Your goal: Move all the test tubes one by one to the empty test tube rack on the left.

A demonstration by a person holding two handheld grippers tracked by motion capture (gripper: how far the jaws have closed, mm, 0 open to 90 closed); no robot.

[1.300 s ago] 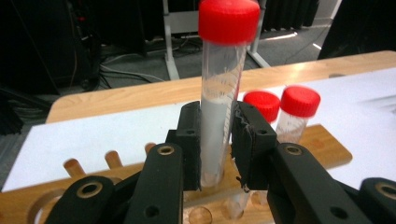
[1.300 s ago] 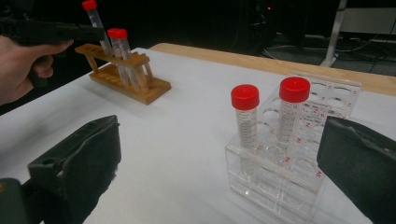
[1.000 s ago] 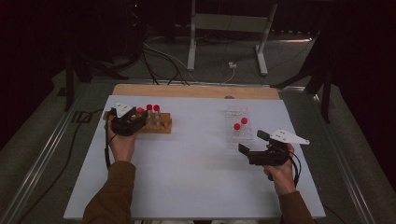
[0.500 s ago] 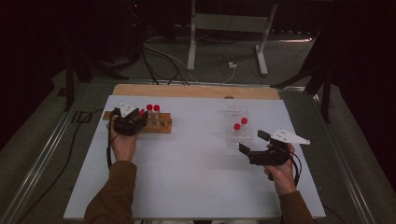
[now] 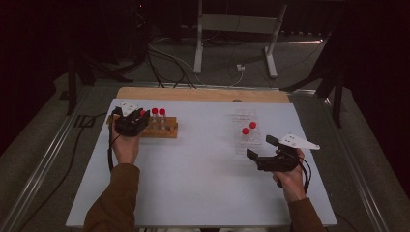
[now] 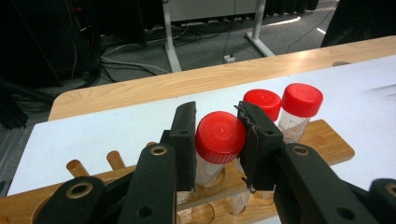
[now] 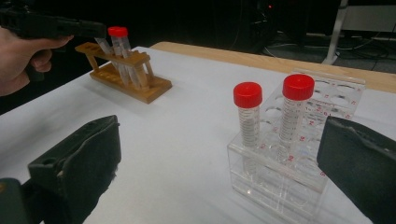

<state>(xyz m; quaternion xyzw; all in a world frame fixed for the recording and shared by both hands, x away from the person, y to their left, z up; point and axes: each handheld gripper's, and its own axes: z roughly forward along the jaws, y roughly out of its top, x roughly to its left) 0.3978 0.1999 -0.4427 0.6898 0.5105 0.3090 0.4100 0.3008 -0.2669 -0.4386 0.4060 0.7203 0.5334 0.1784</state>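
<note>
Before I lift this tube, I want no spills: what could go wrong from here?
The left gripper has just been closing on the red-capped clear tube at its cap alone, so it might slip. Two neighbouring red-capped tubes stand close behind; a tilted lift could knock them. The light wooden rack could rise along if the tube sticks.

Red-capped clear tube (image 6: 219,140), upright in wooden rack (image 6: 322,140)
</note>
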